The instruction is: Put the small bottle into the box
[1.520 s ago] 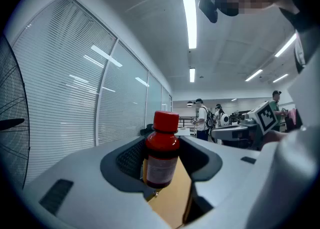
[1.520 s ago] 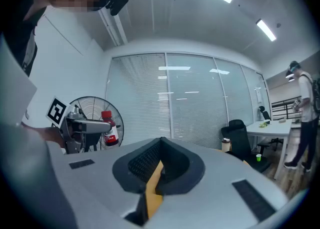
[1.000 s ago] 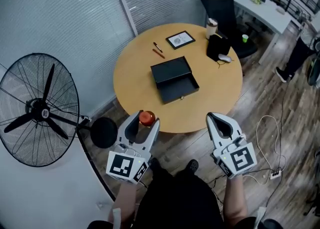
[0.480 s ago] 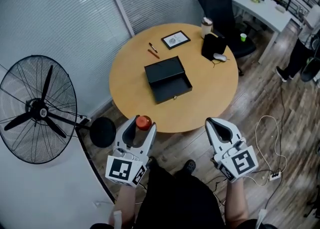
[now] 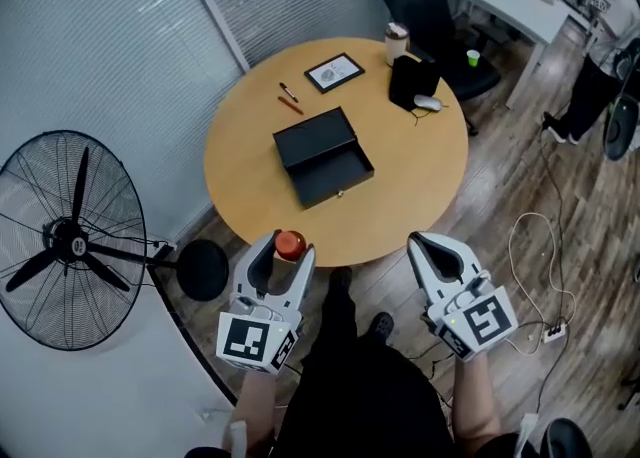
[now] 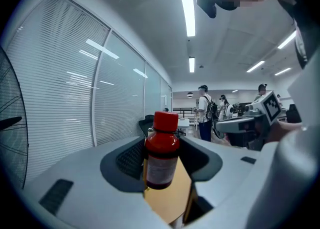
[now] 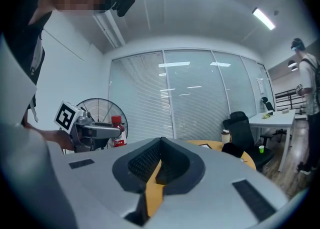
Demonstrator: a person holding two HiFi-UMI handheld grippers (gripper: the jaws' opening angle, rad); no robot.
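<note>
A: While walking up, anything different with small bottle (image 5: 290,243)?
B: No. Still clamped upright in left gripper (image 5: 287,250). Level with near edge of table (image 5: 420,186) now.
A: And box (image 5: 322,155)?
B: Shifted left in head view over the last second, along with table. Open, well ahead of bottle.
A: Right gripper (image 5: 437,246)?
B: Pinched closed, empty, just off table edge.
A: Meaning?
B: Carry phase only. Probably needs forward reach over near edge before release into box.
</note>
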